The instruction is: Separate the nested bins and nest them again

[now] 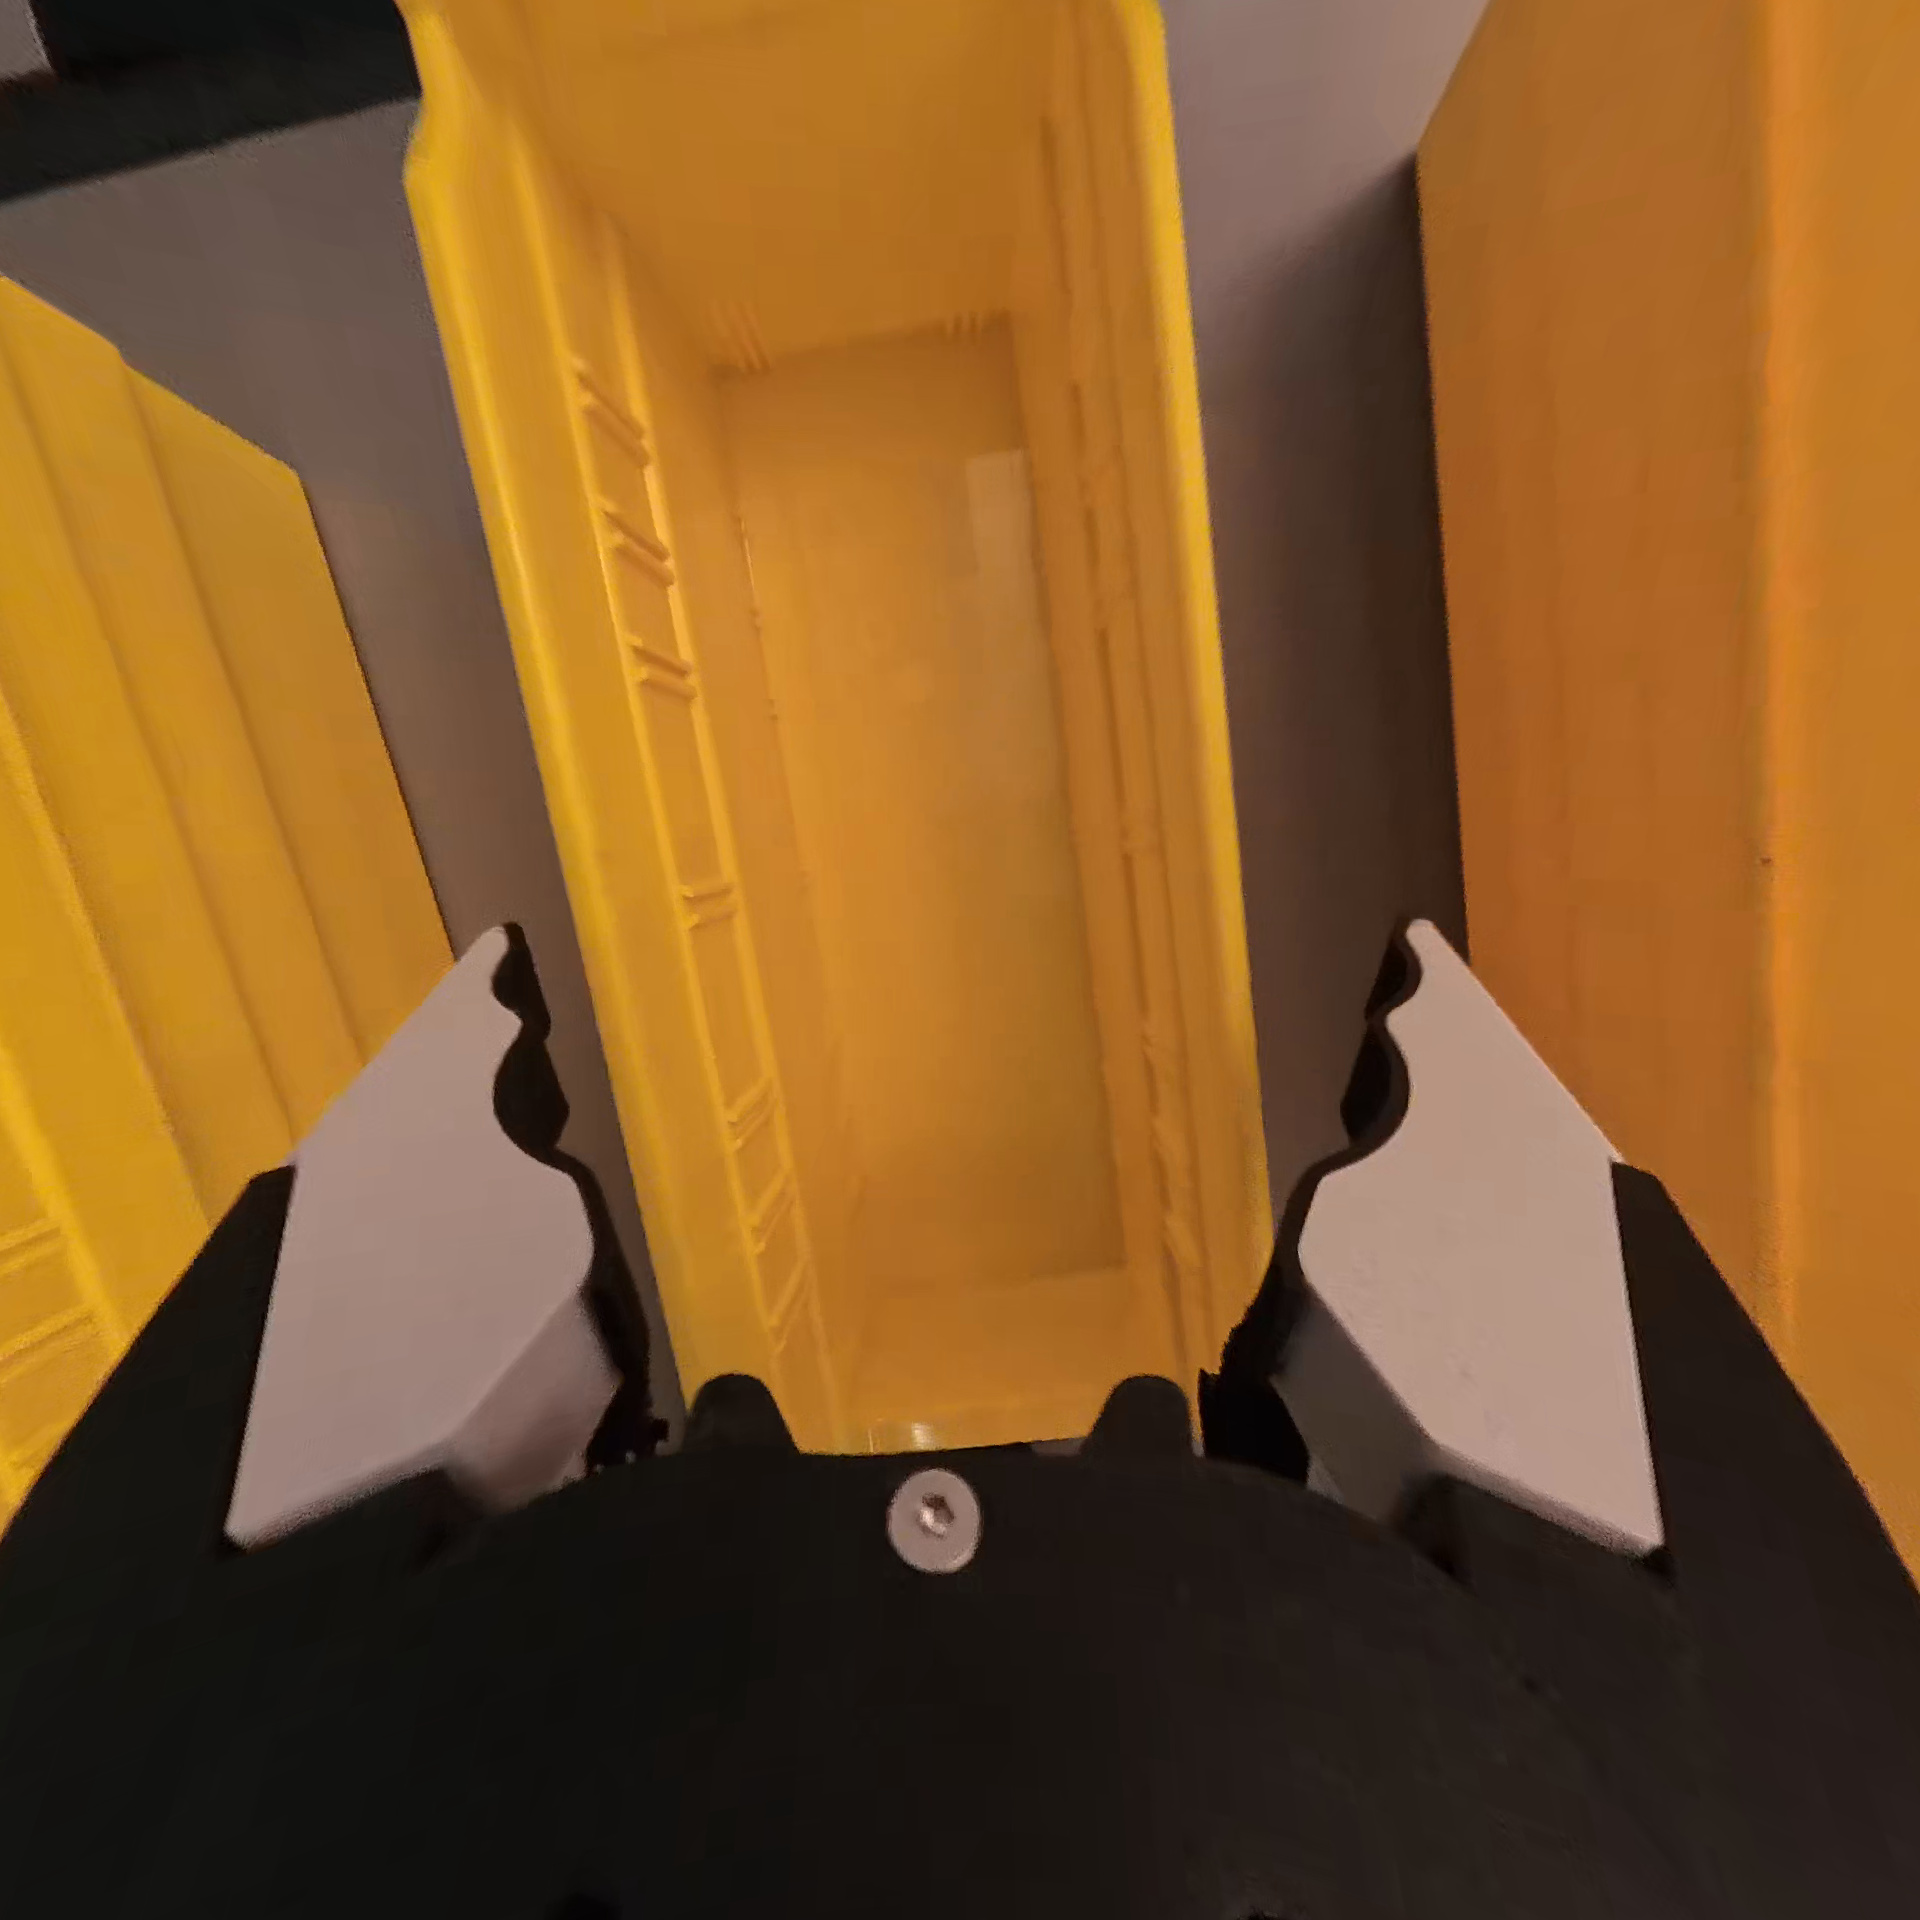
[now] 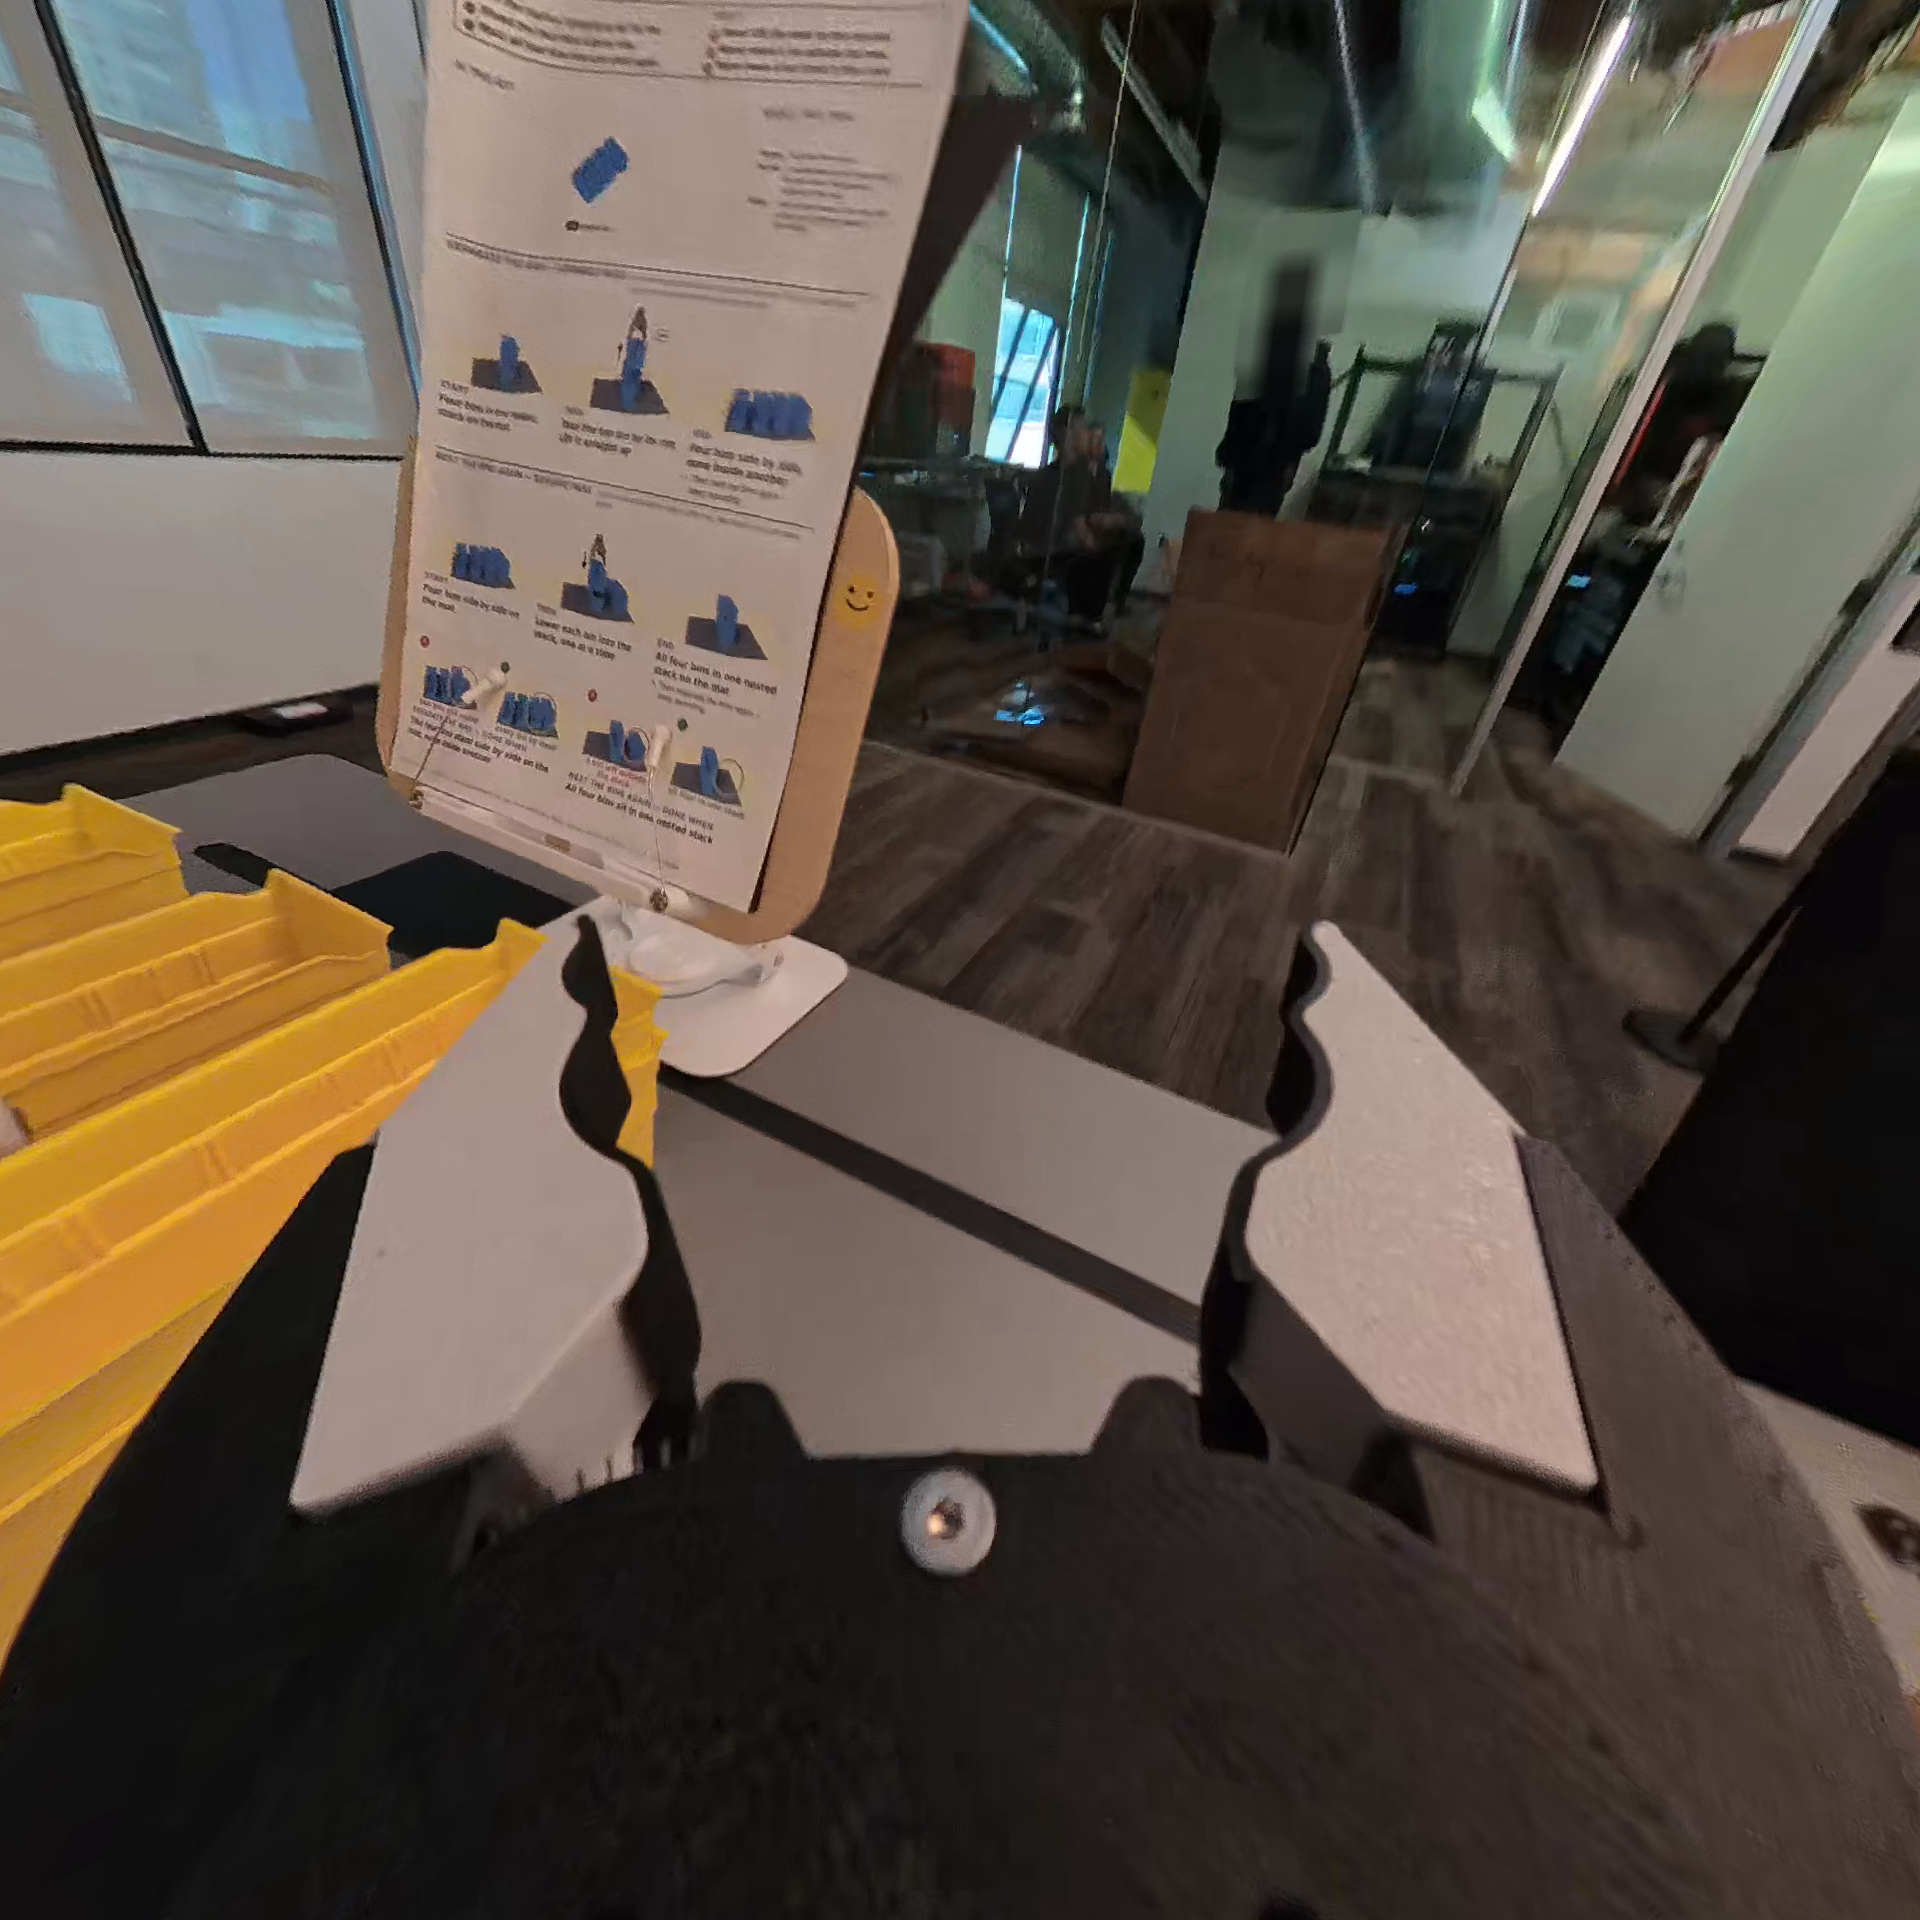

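**Bins apart on the tabletop, both claws released**

Left wrist view: left claw (image 1: 961, 940) spread wide, straddling the near end of a yellow bin (image 1: 883, 727) seen from above, open cavity empty; grey tabletop (image 1: 1320, 520) showing between each fingertip and the bin's side walls, so no grip; second bin (image 1: 156, 675) to the left, third bin (image 1: 1683, 623) to the right, each apart from the middle one.

Right wrist view: right claw (image 2: 940, 1039) released too, nothing but tabletop (image 2: 935, 1226) between the fingers; row of yellow bins (image 2: 208, 1091) at left, side by side, nearest one just beside the left finger (image 2: 499, 1195); instruction sheet on a stand (image 2: 644, 468) at the far edge.

Handling, judged: moulded plastic, likely light and stiff, smooth enough to slip; thin walls may flex under a hard squeeze; best hold probably across the long side walls just under the rim, keeping the bin level to avoid wedging when nesting.
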The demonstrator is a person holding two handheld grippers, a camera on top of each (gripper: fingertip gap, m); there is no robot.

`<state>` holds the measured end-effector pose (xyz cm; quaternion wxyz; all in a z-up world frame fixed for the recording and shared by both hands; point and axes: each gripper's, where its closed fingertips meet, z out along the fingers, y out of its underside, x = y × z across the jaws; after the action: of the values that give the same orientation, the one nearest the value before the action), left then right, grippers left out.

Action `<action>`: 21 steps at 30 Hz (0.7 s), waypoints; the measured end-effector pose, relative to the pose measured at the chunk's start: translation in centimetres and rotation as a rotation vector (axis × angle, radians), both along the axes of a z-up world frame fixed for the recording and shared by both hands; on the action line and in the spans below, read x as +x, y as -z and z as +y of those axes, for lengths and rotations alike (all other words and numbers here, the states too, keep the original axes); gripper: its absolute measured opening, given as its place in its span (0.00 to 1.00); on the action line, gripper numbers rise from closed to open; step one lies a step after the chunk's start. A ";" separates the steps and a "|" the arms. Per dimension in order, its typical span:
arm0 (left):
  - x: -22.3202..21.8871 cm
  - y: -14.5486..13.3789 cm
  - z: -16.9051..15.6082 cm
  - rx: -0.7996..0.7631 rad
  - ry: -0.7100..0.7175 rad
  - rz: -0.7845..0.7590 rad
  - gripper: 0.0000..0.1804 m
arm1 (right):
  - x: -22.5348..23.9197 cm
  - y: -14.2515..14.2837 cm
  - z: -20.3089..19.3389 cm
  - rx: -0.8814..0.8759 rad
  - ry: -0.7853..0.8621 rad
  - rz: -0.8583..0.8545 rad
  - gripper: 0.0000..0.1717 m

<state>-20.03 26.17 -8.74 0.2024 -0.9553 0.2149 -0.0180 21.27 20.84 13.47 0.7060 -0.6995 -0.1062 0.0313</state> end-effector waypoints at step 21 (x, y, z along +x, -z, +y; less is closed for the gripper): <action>-0.9 2.5 -0.1 -0.180 -0.079 0.086 0.84 | 7.2 1.4 -3.8 -0.056 -0.088 0.263 0.69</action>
<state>-20.88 26.03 -11.26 0.1069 -0.9772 0.1833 0.0117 28.44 17.04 12.12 0.6919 -0.7035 -0.0424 0.1565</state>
